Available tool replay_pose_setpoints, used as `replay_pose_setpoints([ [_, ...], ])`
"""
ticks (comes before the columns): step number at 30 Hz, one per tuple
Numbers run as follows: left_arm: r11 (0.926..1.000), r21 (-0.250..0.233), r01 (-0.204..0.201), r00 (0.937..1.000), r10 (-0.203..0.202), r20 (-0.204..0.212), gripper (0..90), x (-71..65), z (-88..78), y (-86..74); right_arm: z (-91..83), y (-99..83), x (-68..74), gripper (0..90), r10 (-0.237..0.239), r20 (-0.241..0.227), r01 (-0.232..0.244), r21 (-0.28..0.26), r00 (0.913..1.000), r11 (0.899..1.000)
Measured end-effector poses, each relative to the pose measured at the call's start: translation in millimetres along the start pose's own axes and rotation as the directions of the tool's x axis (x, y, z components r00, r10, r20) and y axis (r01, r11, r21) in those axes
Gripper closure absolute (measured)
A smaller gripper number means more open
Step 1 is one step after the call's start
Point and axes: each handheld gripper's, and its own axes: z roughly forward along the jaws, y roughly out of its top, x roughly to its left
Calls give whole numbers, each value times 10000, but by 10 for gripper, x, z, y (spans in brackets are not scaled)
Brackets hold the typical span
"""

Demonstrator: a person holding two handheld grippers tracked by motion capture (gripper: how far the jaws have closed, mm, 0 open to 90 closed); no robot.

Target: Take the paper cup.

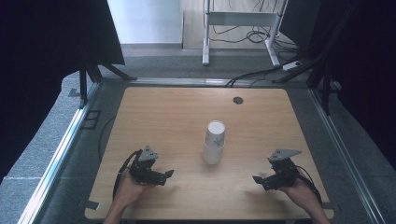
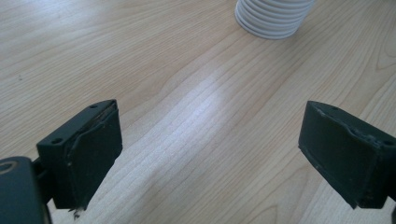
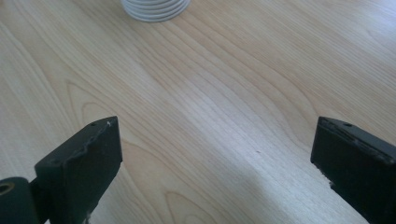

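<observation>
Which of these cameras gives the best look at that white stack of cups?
The high view: it shows the whole stack of cups standing upside down mid-table, between the left tongs and right tongs. The left gripper view catches just its ribbed rims at the top edge, and the right gripper view even less.

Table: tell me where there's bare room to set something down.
Most of the table is bare: the whole far half up to the small round grommet, and both side strips. The only crowded spot is the near middle, where the stack of white cups stands between the left gripper and right gripper.
</observation>
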Motion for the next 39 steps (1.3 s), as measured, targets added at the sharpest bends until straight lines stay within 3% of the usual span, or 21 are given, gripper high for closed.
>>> replay_pose_setpoints([
  [12,9998,-153,-102,9993,107,372,60,-61,70,115,-56,205,22,40,-295,-362,296,21,9989,9996],
  [20,9977,-162,-652,9967,659,465,80,-175,120,207,-87,323,1,46,-441,-604,446,70,9972,9990],
  [39,9917,-390,-1222,9908,1241,535,99,-269,259,440,-141,663,46,57,-868,-898,919,545,9922,9943],
])
